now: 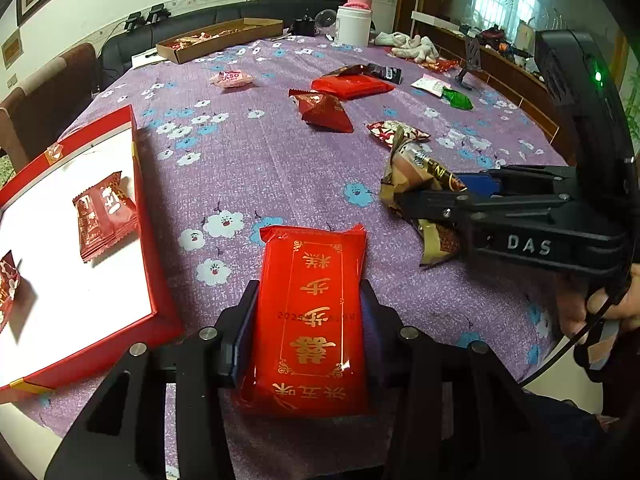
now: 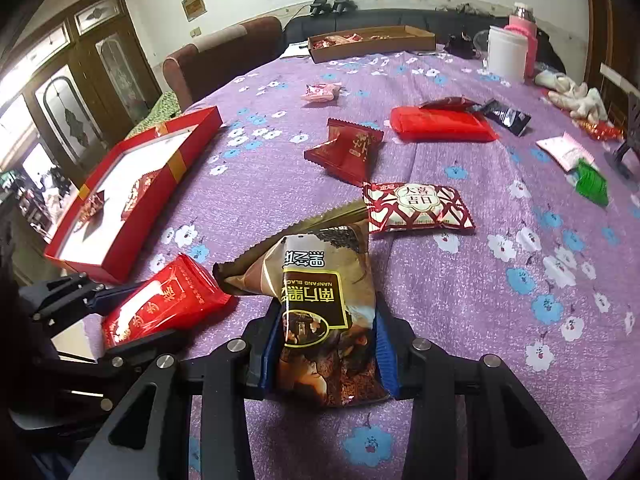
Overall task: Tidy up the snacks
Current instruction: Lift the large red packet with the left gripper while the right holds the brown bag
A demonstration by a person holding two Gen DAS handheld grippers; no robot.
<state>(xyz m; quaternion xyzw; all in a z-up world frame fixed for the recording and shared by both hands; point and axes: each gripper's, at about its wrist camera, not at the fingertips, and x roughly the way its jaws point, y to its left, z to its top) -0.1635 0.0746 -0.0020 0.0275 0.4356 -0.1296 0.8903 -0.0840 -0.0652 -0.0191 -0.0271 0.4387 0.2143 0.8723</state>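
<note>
- Purple flowered cloth covers the table (image 1: pixel 280 168), with a dark sofa and a brown chair behind it.
- At the table's left edge lies a red gift box (image 1: pixel 160 312) with a white floor; two dark red snack packets rest inside it, one (image 1: pixel 105 216) near the middle and one (image 1: pixel 8 284) at the view's left edge.
- The left gripper (image 1: pixel 310 320) has its fingers clenched on a bright red packet with gold lettering (image 1: pixel 312 320), held low over the cloth just right of the box.
- The right gripper (image 2: pixel 326 340) grips a brown and black sesame packet (image 2: pixel 324 320) between its blue-padded fingers (image 2: pixel 386 356), near the left gripper and to its right.
- Loose snacks are scattered further out on the cloth: a red and white packet (image 2: pixel 416 208) just beyond the brown one, a dark red packet (image 2: pixel 348 152), a flat red pack (image 2: pixel 440 124), a pink packet (image 2: pixel 320 92), a black sachet (image 2: pixel 506 116) and a green one (image 2: pixel 590 182).
- At the far edge stand a long cardboard tray (image 2: pixel 372 44) with sweets in it, a white canister (image 2: pixel 506 54) and a pink flask (image 2: pixel 524 28).
</note>
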